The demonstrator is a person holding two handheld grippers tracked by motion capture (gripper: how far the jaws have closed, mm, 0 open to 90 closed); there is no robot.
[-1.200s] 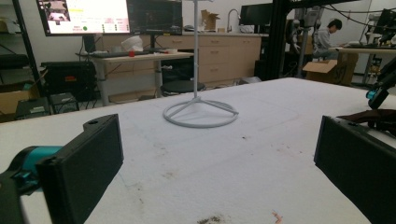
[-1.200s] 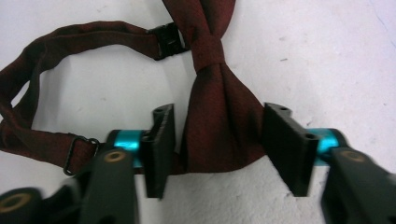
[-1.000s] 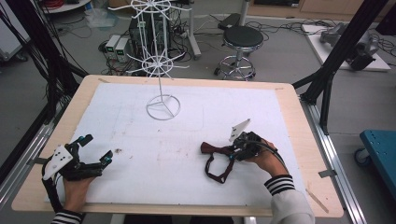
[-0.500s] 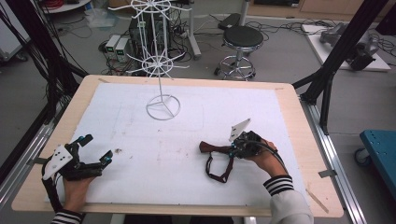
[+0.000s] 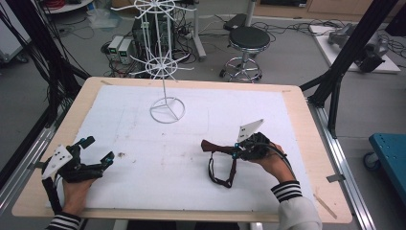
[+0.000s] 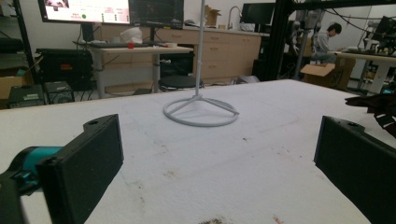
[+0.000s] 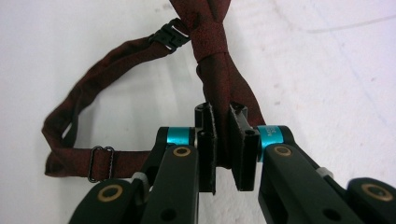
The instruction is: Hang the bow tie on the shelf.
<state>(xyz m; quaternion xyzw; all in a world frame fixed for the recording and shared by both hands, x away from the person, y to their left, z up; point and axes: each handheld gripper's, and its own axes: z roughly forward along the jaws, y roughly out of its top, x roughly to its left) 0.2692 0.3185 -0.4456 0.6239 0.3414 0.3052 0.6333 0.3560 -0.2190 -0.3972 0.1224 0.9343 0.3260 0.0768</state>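
A dark red bow tie (image 5: pixel 216 147) with a looped strap lies on the white table cover (image 5: pixel 191 143) right of centre. My right gripper (image 5: pixel 235 150) is shut on one wing of the bow tie (image 7: pixel 219 88), its jaws pinching the fabric; the strap with its black clasp curls off to the left in the right gripper view. My left gripper (image 5: pixel 95 152) rests near the table's front left, open and holding nothing, its black pads (image 6: pixel 88 163) wide apart. A white wire display stand (image 5: pixel 166 103) rises at the back centre of the table, its round base (image 6: pixel 201 112) ahead of the left gripper.
A black stool (image 5: pixel 248 40) and cables lie on the floor beyond the table. Black frame posts (image 5: pixel 344 62) stand at the right and left. A blue cart (image 5: pixel 390 153) sits at the far right. Desks and a seated person (image 6: pixel 324 35) are in the background.
The right gripper with the bow tie has shifted slightly; the strap's loop has changed shape a little. The left gripper has stayed still.
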